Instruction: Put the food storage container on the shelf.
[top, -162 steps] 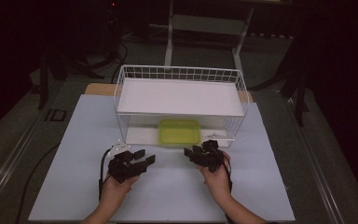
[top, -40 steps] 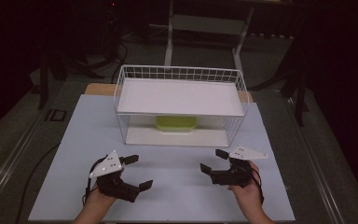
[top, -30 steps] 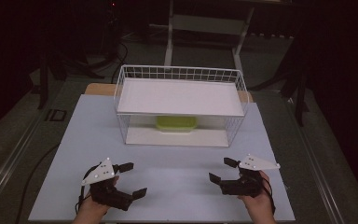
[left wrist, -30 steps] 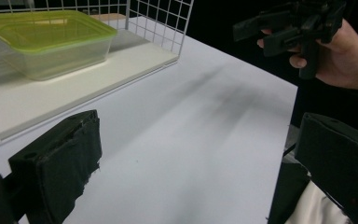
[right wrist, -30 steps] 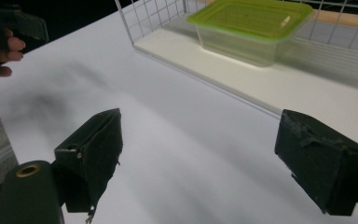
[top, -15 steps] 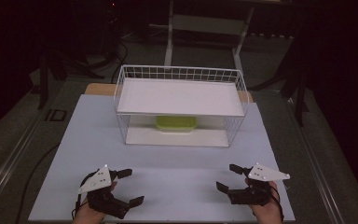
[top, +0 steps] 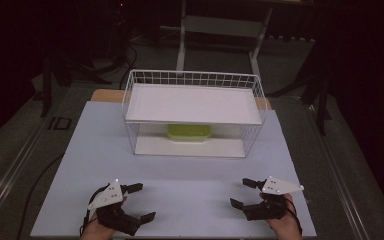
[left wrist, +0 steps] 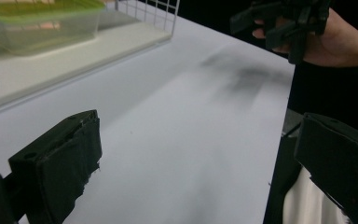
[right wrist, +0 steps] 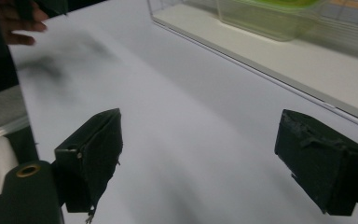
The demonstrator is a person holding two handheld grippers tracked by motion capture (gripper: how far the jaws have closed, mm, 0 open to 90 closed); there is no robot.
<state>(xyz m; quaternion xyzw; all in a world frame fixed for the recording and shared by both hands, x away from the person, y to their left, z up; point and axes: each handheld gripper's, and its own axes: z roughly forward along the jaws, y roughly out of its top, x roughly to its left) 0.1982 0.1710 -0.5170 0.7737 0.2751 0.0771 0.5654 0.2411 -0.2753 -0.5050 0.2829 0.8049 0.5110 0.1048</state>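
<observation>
Both grippers, left (top: 139,202) and right (top: 243,192), jaws spread, empty, at surface's 6 o'clock edge; lime-lidded clear plastic container (top: 189,133) under white wire rack (top: 194,80), 12 o'clock. Placement looks finished; next: rest.

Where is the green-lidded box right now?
In the high view the box sits on the lower shelf of the wire rack, under its upper shelf and toward the back, far from both grippers at the near table edge.

white table top (top: 180,190) | dark floor (top: 25,145) around; metal stand legs (top: 182,35) behind; cable (top: 40,185) left
</observation>
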